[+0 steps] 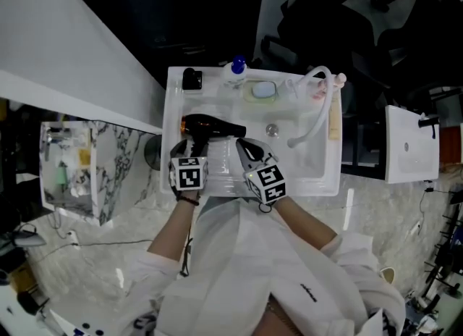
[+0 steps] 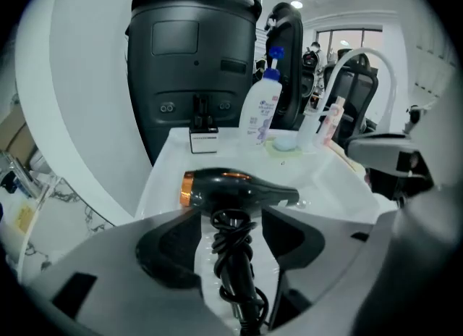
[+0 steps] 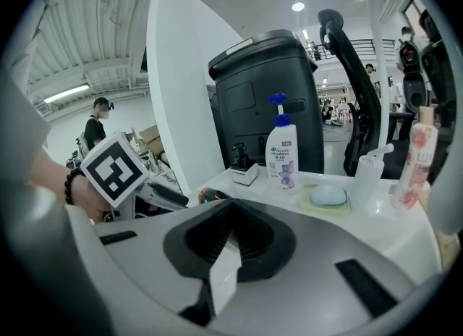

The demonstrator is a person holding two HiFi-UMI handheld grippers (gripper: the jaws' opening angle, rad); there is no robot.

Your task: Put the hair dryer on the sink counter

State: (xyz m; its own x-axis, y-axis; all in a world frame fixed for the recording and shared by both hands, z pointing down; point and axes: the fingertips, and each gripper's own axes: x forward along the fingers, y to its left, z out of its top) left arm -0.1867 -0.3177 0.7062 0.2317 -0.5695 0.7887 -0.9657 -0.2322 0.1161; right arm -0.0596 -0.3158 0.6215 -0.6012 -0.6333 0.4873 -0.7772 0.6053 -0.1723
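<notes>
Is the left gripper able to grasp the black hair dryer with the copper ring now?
Probably yes. The jaws of the left gripper stand open, and the cord-wrapped handle of the black hair dryer lies between them on the white sink counter, untouched by the pads. Nothing else is in the way.

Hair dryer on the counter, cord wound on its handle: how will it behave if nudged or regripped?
The hair dryer looks hard and glossy, so a grip may slip on it. The cord wound round its handle is likely springy and lumpy, giving an uneven hold. Lying flat on the smooth counter, it would probably slide or pivot rather than tip.
</notes>
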